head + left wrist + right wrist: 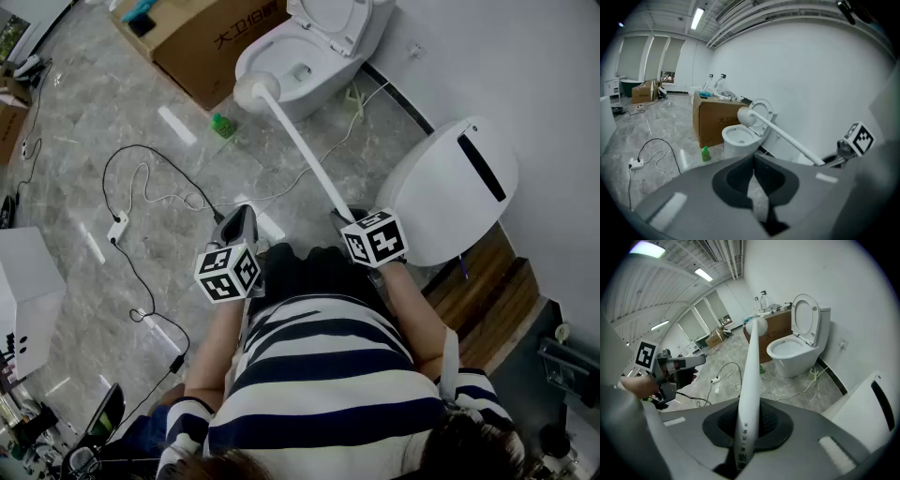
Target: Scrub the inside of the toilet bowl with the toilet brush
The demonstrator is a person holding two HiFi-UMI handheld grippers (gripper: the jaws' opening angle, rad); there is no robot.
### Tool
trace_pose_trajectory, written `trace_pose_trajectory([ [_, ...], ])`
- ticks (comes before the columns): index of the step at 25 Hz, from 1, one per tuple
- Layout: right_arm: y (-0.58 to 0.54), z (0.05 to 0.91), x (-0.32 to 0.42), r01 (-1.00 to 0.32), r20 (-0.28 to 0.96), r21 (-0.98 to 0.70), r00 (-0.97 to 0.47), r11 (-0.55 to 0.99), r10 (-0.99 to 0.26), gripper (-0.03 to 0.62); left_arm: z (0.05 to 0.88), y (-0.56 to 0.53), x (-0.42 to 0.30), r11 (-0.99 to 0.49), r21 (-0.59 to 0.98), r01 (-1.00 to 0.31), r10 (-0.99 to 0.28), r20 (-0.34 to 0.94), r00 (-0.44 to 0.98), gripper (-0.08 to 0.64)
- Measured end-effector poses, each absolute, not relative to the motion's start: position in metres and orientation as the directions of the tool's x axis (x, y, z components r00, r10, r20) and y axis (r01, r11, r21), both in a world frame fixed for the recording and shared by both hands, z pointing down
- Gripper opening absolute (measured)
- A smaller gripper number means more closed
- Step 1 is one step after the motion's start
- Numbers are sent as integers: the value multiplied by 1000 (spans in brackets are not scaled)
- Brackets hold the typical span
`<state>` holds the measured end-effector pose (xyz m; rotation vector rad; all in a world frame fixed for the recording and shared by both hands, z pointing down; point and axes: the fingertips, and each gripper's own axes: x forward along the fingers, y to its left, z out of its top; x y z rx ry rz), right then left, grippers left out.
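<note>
A white toilet stands against the wall with lid and seat up, and also shows in the left gripper view and the right gripper view. My right gripper is shut on the long white handle of the toilet brush. The brush head hangs in the air by the bowl's front rim, outside the bowl. My left gripper is shut with nothing in it, held level beside the right one.
A cardboard box stands left of the toilet, with a green bottle on the floor near it. A black cable and white power strip lie on the marble floor. A white rounded bin and wooden step are on my right.
</note>
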<state>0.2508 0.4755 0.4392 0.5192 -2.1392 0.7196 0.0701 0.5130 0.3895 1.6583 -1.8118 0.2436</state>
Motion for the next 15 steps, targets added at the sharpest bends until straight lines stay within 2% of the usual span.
trace_pose_trajectory([
  [15,478,439,256,-601,797,-319,-588,733,-136,34,405,528,66,146,304,-941,-758,645,91,0],
])
